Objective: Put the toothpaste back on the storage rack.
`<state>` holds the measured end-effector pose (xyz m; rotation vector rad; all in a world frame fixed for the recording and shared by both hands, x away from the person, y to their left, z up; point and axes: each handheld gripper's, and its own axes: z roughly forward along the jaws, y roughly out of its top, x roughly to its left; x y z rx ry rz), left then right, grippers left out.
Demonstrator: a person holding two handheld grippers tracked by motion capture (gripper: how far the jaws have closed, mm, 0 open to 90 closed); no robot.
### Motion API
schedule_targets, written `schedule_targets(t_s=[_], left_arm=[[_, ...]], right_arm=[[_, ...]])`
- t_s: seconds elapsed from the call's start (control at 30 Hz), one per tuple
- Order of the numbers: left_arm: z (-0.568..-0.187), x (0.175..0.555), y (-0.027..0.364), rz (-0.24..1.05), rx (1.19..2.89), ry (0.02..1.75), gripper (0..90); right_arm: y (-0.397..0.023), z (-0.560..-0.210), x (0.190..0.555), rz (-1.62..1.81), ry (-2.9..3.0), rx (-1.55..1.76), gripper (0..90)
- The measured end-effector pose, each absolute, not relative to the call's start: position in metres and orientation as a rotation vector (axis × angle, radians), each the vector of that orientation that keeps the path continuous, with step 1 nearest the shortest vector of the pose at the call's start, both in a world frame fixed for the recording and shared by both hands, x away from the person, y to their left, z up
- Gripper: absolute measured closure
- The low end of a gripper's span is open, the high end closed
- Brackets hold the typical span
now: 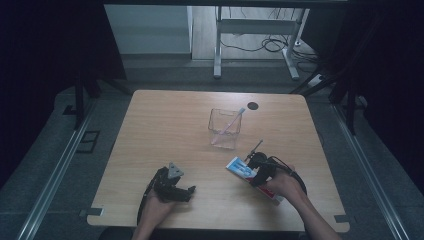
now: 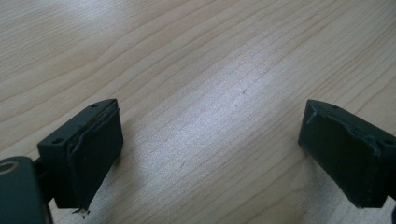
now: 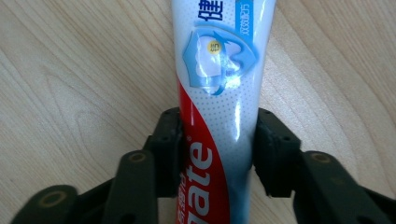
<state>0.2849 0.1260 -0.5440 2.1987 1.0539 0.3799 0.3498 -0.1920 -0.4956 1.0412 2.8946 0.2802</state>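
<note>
A white, blue and red toothpaste tube [image 3: 219, 70] lies flat on the wooden table [image 1: 165, 125], at the front right [image 1: 239, 168]. My right gripper [image 3: 217, 149] straddles its red end, with both black pads pressed against its sides; in the high view that gripper [image 1: 257, 170] points toward the table's middle. My left gripper [image 1: 187, 192] rests near the front edge at the left. Its jaws stand wide apart [image 2: 210, 149] over bare wood, with nothing between them.
A clear square holder [image 1: 224, 129] stands past the tube near the table's middle, with a light-coloured toothbrush [image 1: 234, 120] leaning inside it. A black round spot [image 1: 253, 105] marks the far part of the tabletop. A desk frame and cables stand on the floor beyond.
</note>
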Motion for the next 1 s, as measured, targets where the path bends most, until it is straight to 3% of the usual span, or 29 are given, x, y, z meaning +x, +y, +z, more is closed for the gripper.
schedule_targets(t_s=[0.4,1.0], left_arm=[[-0.544,0.285,0.126,0.378,2.200,1.054,6.4],[-0.544,0.285,0.126,0.378,2.201,1.053,6.4]], right_arm=[[-0.192,-0.489,0.350,0.273,2.887,1.066,69.8],[-0.198,-0.478,0.345,0.365,2.857,1.061,72.2]])
